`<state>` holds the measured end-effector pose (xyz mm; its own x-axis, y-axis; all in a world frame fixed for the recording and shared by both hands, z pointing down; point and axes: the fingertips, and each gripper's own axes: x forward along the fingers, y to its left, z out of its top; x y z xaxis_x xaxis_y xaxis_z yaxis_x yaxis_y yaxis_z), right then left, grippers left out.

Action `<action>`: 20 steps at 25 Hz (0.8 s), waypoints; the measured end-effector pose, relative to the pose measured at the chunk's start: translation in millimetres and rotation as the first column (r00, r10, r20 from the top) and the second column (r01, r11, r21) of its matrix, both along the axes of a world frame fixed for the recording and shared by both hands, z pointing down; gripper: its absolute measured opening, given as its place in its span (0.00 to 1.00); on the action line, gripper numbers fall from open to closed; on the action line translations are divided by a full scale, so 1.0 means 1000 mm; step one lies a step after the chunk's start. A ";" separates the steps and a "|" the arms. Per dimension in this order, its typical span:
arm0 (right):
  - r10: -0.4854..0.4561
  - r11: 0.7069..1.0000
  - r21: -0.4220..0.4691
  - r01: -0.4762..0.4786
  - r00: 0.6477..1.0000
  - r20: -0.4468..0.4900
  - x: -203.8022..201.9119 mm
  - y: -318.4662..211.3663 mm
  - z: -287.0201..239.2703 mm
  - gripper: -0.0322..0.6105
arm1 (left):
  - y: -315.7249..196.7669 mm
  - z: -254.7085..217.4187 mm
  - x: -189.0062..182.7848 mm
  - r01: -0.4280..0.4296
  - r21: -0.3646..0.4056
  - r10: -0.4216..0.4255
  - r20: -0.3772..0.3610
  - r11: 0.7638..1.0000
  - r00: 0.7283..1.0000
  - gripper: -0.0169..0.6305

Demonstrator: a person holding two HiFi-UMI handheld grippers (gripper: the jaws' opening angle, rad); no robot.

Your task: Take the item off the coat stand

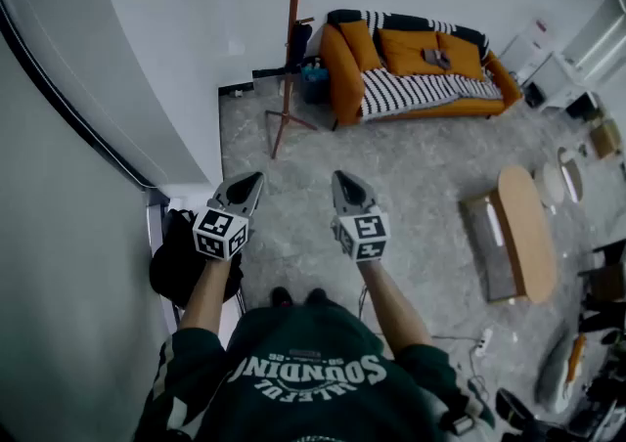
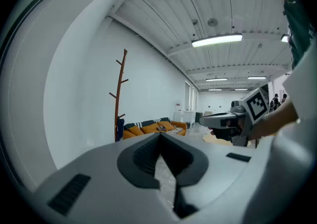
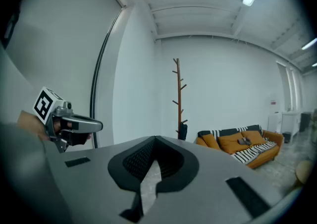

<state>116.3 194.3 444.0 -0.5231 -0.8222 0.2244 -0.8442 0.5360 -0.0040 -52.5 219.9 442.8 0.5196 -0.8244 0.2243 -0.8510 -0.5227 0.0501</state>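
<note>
Colour findings:

- Coat stand [image 1: 290, 59]: reddish-brown wood.
- Item [image 3: 183, 132] on it: very dark, navy to black.
- Sofa [image 1: 344, 73]: orange with orange cushions, draped with a black-and-white striped throw [image 1: 421, 90].
- Floor [image 1: 411, 186]: grey, mottled like stone.
- Walls [image 1: 176, 39]: plain white.
- My left gripper [image 1: 256, 177] and right gripper [image 1: 337, 177]: grey shells, darker charcoal on the inner fingers. Each carries a cube [image 1: 221, 233] of black-and-white square markers.
- My sweatshirt [image 1: 313, 372]: dark green with white lettering.
- Oval bench [image 1: 528, 230]: pale wood top.
</note>
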 end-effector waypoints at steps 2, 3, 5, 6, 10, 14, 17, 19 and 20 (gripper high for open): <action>-0.008 0.999 0.033 0.007 0.999 0.033 0.000 0.000 -0.009 0.05 | 0.000 -0.003 0.002 0.001 0.007 0.000 -0.008 1.000 1.000 0.03; -0.010 0.999 0.050 0.008 0.999 0.040 0.000 0.000 -0.013 0.05 | -0.001 -0.005 0.003 0.001 0.012 -0.001 -0.010 1.000 1.000 0.03; -0.012 0.998 0.069 0.011 1.000 0.022 0.001 0.000 -0.019 0.05 | -0.003 -0.007 0.005 0.001 0.020 -0.001 -0.010 1.000 1.000 0.03; -0.016 0.998 0.066 0.015 1.000 0.009 0.000 0.001 -0.019 0.05 | -0.003 -0.007 0.005 0.000 0.024 0.001 -0.011 1.000 1.000 0.03; -0.037 0.998 0.043 0.036 0.999 0.012 -0.004 0.005 -0.013 0.05 | 0.000 -0.006 0.006 -0.006 0.022 0.007 -0.027 1.000 1.000 0.03; -0.016 0.999 0.041 0.016 1.000 0.008 -0.002 0.006 -0.007 0.05 | 0.002 -0.001 0.006 -0.018 0.010 0.019 -0.032 1.000 0.999 0.03; 0.008 0.999 0.044 -0.008 1.000 -0.006 -0.002 0.004 -0.008 0.05 | 0.001 -0.001 0.004 -0.018 0.012 0.019 -0.031 1.000 0.999 0.03; 0.021 0.999 0.050 -0.021 1.000 0.001 -0.002 0.004 -0.012 0.05 | 0.001 -0.002 0.002 -0.015 0.015 0.016 -0.032 1.000 0.999 0.03; 0.022 0.998 0.051 -0.022 1.000 0.005 -0.002 0.005 -0.013 0.05 | 0.000 -0.002 0.001 -0.013 0.016 0.014 -0.034 1.000 0.999 0.03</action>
<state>114.1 198.9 430.8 -0.5059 -0.8437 0.1794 -0.8557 0.5172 0.0193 -51.4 220.0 440.4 0.5380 -0.8205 0.1932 -0.8417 -0.5352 0.0708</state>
